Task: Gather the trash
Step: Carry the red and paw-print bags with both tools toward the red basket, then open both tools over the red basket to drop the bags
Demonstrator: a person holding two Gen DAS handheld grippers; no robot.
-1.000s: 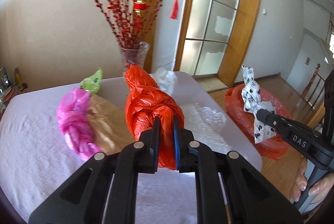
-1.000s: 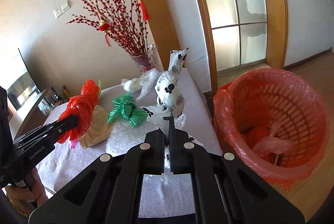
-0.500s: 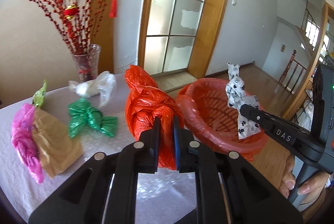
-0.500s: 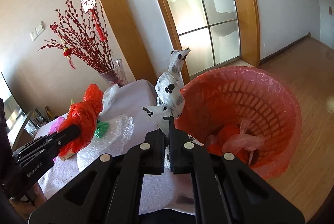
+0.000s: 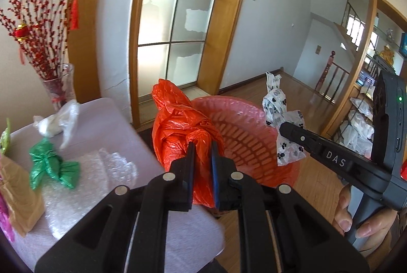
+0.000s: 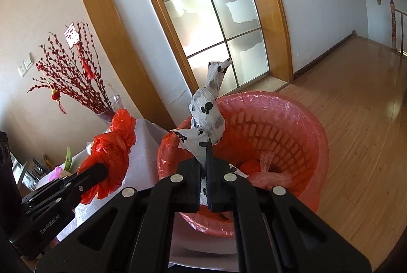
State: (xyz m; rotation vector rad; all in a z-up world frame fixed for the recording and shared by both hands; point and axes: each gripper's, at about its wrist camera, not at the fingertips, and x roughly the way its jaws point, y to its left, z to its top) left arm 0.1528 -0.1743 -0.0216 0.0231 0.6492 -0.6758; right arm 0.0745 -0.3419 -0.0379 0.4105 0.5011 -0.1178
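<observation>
Both jaws clamped: left gripper on crinkly orange bag, right gripper on paw-print bag, prob. plastic.

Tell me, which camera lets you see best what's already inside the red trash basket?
The right wrist view. It looks down into the red trash basket, so the orange and pink bags at the bottom show. The left wrist view shows only the rim and inner wall; the orange bag hides the rest.

Bright daylight glares through the frosted glass door; fisheye edges bend and blur
</observation>
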